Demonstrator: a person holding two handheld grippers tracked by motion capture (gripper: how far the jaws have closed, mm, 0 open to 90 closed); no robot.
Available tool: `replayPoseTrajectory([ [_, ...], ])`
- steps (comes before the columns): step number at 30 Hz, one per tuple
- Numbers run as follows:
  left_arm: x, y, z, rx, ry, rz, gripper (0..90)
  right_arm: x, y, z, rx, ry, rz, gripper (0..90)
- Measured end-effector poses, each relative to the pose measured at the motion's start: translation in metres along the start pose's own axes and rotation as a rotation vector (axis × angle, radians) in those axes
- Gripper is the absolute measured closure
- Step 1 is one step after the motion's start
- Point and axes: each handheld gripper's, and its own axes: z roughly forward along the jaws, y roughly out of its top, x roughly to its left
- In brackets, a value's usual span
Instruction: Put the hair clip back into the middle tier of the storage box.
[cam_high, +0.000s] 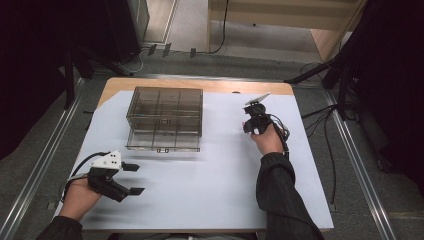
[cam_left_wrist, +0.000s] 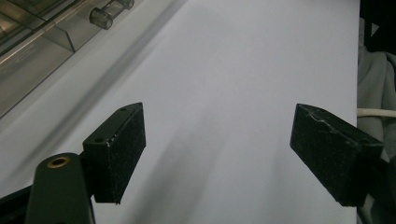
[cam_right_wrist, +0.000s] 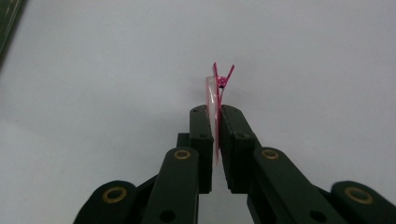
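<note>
Pinching a small pink clip (cam_right_wrist: 218, 86), the right gripper (cam_high: 252, 127) has its jaws closed tight on it above the white sheet (cam_high: 210, 175), right of the smoky clear compartment box (cam_high: 165, 119) — the clip's prongs stick out past the jaw tips. Nearer the person, at the sheet's left, the left gripper (cam_high: 135, 178) hangs with jaws spread wide, nothing between them. The sheet covers most of a wooden table (cam_high: 200, 84). Around it lie grey floor (cam_high: 50, 145), metal rails (cam_high: 357, 165) and black tripod legs (cam_high: 320, 70) — dark curtains hang at both sides.
</note>
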Motion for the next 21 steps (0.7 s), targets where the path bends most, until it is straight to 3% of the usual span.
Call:
replayPoseTrajectory([
  [21, 0.006, 0.006, 0.003, -0.004, -0.073, 0.014, 21.9, 0.015, -0.015, -0.013, -0.01, 0.039, -0.043, 84.8],
])
